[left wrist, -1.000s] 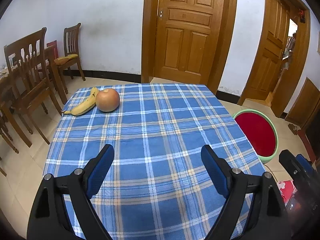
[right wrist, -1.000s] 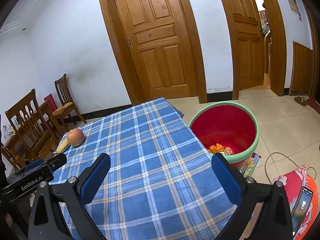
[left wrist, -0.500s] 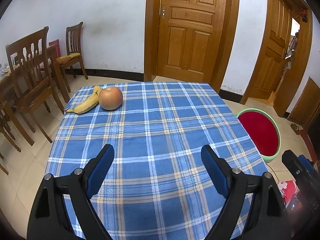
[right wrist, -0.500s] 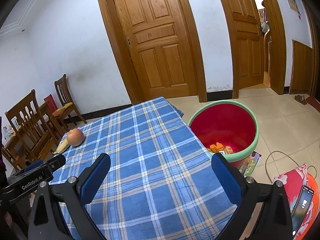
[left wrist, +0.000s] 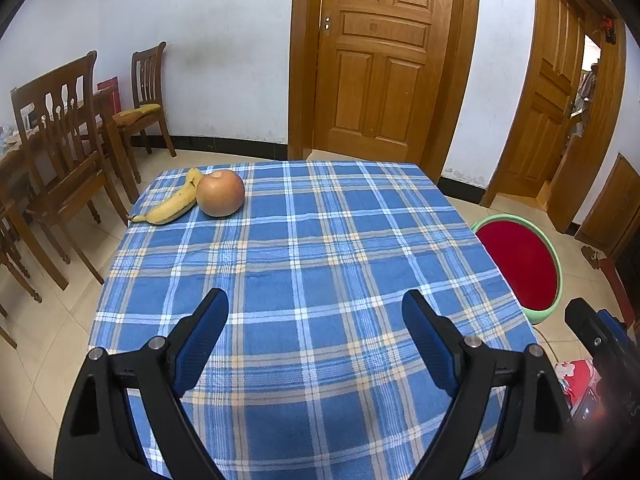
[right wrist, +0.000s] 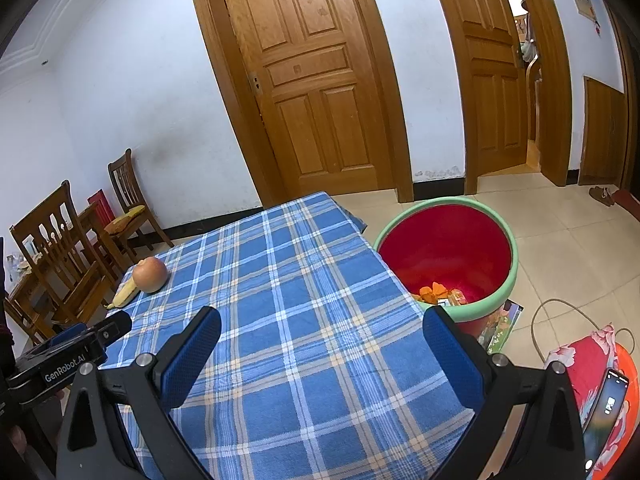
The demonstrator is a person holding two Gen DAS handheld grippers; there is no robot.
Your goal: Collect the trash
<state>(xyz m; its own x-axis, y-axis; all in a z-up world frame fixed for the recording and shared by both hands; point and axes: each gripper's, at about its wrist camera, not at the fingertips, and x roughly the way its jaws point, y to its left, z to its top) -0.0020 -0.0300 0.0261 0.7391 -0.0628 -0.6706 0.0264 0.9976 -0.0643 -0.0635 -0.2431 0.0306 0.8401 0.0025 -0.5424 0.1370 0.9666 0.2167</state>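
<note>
Left wrist view: left gripper (left wrist: 315, 308) spread wide over the checked table (left wrist: 320, 248), nothing between the blue pads. Banana (left wrist: 172, 204) and apple (left wrist: 220, 193) touching at the far left corner. Red bin (left wrist: 520, 264) on the floor past the right edge.

Right wrist view: right gripper (right wrist: 322, 330) likewise parted and empty. Orange scraps (right wrist: 434, 292) down in the bin (right wrist: 448, 252) beside the table (right wrist: 300, 280); apple (right wrist: 149, 274) and banana (right wrist: 126, 294) far left.

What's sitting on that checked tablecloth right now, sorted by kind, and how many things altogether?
Bananas: 1, the banana, at the far left corner of the tablecloth
Apples: 1, the apple, right beside it
Total: 2
</note>
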